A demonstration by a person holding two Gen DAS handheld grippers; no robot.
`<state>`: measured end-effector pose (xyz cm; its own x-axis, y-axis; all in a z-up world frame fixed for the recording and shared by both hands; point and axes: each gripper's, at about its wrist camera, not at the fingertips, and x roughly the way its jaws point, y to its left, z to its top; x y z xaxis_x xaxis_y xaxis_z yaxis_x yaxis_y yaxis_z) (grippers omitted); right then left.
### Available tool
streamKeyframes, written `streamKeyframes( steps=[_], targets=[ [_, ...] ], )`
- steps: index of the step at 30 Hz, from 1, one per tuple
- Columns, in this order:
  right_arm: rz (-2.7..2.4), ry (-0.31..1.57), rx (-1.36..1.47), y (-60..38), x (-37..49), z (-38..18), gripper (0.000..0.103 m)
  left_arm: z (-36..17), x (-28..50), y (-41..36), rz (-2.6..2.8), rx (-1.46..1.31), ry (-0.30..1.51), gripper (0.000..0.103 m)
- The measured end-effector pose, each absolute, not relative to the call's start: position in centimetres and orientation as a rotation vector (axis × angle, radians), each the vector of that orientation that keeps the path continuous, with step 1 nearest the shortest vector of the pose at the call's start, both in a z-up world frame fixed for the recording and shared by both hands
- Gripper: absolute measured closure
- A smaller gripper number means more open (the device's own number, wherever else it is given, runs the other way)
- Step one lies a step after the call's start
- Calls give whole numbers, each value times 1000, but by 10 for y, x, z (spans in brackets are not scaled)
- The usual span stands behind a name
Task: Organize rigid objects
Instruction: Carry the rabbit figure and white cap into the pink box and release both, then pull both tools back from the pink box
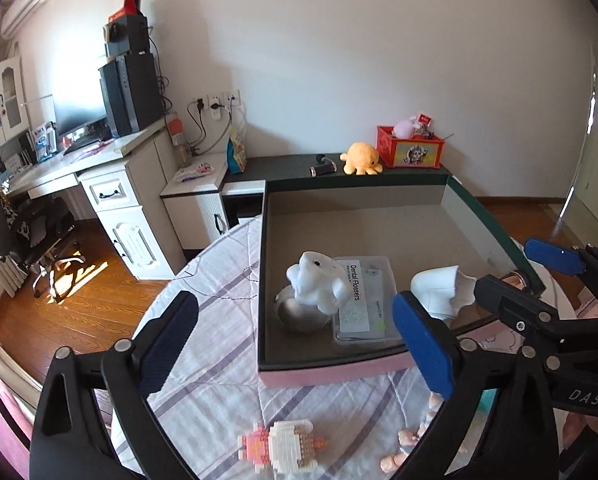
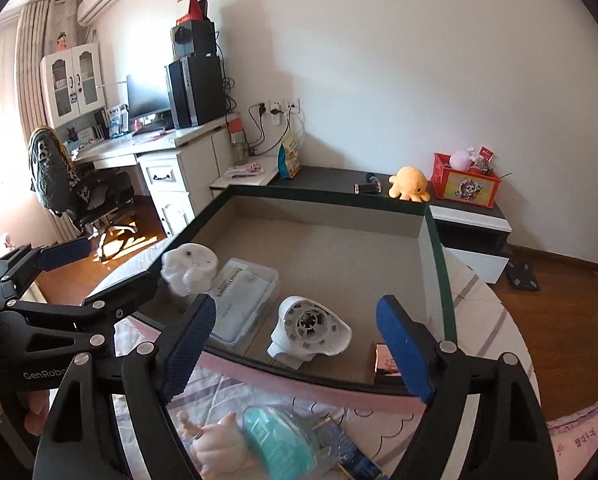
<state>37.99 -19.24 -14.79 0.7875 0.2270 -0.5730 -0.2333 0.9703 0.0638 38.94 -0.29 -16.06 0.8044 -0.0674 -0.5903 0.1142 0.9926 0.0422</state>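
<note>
Both grippers empty, fingers spread wide, hovering at the near edge of the bed over what's left to sort.

Left gripper (image 1: pixel 295 344): nothing between the fingers. Nearest under it, on the striped bedsheet (image 1: pixel 219 360), a brick-built toy (image 1: pixel 283 446), pink and cream, lying flat. Probably a next pick, since it's outside the box.

Right gripper (image 2: pixel 295 344): also holding nothing. Under it at the near edge: a small doll figure (image 2: pixel 219 444), a round teal clear-lidded case (image 2: pixel 279 436), and something flat and dark blue beside that – can't tell what.

Then the box (image 1: pixel 323 376): shallow open tray, pink outer wall, dark green rim, grey-brown floor. Clearly the collection point, so items are clustered along its near wall, within reach; the far half is bare.

Inside, left to right:
- metal bowl (image 1: pixel 299 316), near-left corner
- white animal figure (image 1: pixel 319 280), sitting on or against the bowl, overlapping the flosser box
- clear box labelled Dental Flossers (image 1: pixel 365 300), lying flat
- white plastic housing (image 2: pixel 311 328), on its side, hub and ribs facing the right camera
- small copper-coloured box (image 2: pixel 385 364), near-right corner, partly hidden by a finger

All hard-shelled, should take a firm pinch.

Beyond the bed: dark shelf with a yellow plush octopus (image 1: pixel 359 158) and red bin (image 1: pixel 410 147), not part of this.
</note>
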Motion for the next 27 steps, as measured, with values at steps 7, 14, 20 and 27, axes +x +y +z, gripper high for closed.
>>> streamKeyframes(
  steps=[7, 14, 20, 27],
  targets=[
    [155, 471, 3, -192, 288, -107, 0, -121, 300, 12, -89, 11, 498, 0],
    [118, 375, 8, -186, 205, -79, 0, -96, 215, 7, -41, 57, 388, 0],
    [85, 305, 12, -185, 149, -59, 0, -75, 159, 12, -37, 33, 311, 0],
    [60, 242, -3, -184, 100, -42, 0, -59, 111, 14, -31, 20, 243, 0]
  ],
)
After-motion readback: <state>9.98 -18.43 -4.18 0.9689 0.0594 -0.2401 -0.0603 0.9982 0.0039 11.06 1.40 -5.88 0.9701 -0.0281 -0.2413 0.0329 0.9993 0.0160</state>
